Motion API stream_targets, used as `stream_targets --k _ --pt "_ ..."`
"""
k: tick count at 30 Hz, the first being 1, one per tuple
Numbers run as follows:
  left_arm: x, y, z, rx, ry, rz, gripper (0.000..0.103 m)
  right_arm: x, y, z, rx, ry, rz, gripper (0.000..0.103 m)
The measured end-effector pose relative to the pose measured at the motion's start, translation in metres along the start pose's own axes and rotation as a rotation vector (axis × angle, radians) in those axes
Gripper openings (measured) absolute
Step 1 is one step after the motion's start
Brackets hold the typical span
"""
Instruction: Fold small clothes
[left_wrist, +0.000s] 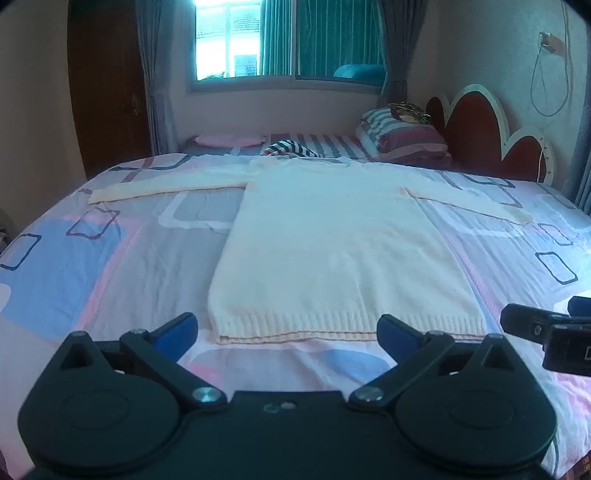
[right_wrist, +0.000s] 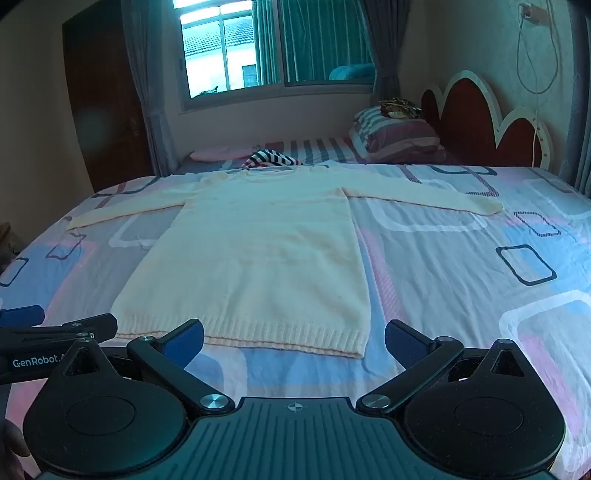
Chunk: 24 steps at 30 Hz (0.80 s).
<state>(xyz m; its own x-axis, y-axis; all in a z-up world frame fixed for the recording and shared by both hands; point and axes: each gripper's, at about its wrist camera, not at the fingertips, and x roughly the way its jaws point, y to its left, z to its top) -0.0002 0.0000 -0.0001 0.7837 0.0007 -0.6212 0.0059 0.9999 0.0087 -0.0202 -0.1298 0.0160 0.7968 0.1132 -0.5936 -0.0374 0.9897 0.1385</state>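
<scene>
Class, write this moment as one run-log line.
stage: pre-fold | sweater: flat on bed, sleeves spread | left claw: open, empty | right claw: open, empty

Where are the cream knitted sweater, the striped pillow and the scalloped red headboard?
Cream knitted sweater (left_wrist: 332, 251): left wrist view, middle of its body.
Striped pillow (right_wrist: 399, 134): right wrist view, its top face.
Scalloped red headboard (left_wrist: 476, 125): left wrist view, its tallest red panel.

Sweater (left_wrist: 332, 236) was cream, ribbed hem. Bedsheet (left_wrist: 110, 258) was pink, blue and grey with white and dark-outlined rounded squares. Pillow (left_wrist: 399, 136) was striped white, grey, maroon. Headboard (left_wrist: 476, 125) was dark red, white-edged. Curtains (left_wrist: 155, 74) were grey. Gripper pads (left_wrist: 177, 330) were blue on black arms.
</scene>
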Motion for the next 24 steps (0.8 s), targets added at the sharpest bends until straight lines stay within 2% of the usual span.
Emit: stream_targets --k 24 --pt "-0.0010 -0.0001 0.0000 -0.003 -0.001 0.026 0.103 0.0043 0.0044 -0.0004 -0.006 0.004 0.017 0.103"
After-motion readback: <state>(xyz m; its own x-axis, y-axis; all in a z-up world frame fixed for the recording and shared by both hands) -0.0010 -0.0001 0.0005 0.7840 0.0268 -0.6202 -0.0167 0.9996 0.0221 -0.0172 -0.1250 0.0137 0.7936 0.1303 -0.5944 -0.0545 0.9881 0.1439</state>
